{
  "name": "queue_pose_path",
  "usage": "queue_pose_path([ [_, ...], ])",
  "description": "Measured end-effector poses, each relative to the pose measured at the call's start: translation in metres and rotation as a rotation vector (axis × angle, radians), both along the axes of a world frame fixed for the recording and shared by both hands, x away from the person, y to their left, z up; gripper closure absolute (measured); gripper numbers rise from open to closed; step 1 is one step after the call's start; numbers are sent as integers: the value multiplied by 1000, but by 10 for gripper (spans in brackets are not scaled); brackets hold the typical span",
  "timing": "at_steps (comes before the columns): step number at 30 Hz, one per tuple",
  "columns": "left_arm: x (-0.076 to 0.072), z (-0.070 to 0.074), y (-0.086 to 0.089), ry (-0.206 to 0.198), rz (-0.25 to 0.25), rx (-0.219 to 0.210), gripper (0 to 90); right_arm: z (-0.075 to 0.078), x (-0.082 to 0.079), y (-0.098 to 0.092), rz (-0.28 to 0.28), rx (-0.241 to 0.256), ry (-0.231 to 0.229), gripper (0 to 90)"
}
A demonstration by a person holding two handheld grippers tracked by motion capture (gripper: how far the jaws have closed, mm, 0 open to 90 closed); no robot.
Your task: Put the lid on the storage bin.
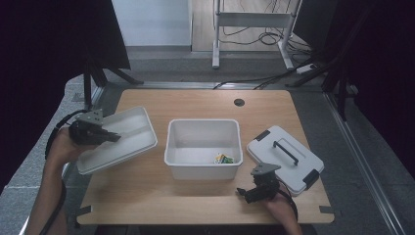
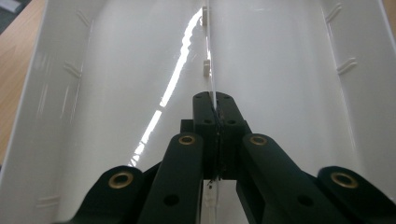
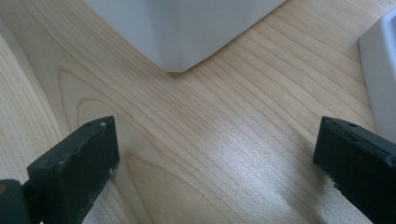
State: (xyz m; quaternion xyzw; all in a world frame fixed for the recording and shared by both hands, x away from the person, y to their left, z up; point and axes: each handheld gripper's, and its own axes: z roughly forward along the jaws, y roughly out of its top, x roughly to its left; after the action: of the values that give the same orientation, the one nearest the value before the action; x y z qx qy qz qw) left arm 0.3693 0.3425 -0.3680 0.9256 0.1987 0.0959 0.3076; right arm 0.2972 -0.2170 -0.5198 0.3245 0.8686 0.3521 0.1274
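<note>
I have the left gripper [image 1: 105, 136] closed tight on the thin central divider of the white tray [image 1: 132, 144]; in the left gripper view the two black jaws meet on that upright clear rib with no gap between them, and the tray's [image 2: 299, 74] glossy floor runs away on both sides. From the high view the tray sits at the left of the wooden table [image 1: 195, 196], tilted, its near end over the table's left edge and its far corner just beside the white bin [image 1: 203, 169]; I judge it lifted off the wood at my end, though I cannot tell whether the far end touches. The bin stands in the middle with a small yellow-green packet [image 1: 223, 158] in its near right corner; the lid with the black handle [image 1: 285, 157] lies to its right.

My right gripper [image 1: 247, 192] hovers low near the table's front edge, jaws spread wide with nothing between them but bare wood [image 3: 196, 140]; a corner of the bin [image 3: 180, 28] shows ahead of it.

I take the step in hand to be carrying the tray, perhaps toward the bin; the next move calls for a steady grip on that slim rib, a level swing right, and care not to clip the bin's rim.
</note>
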Motion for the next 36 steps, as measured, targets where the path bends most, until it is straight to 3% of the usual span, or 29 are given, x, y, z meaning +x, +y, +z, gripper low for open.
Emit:
queue_pose_path([
  [7, 8, 13, -26, 0, -92, -14, 890, 0, 0, 0, -2, 2, 0, 0],
  [21, 23, 27, -108, -7, -255, 17, 890, 0, 0, 0, -2, 1, 0, 0],
  [36, 37, 25, -171, -8, -330, 10, 890, 0, 0, 0, -1, -1, -3, 0],
])
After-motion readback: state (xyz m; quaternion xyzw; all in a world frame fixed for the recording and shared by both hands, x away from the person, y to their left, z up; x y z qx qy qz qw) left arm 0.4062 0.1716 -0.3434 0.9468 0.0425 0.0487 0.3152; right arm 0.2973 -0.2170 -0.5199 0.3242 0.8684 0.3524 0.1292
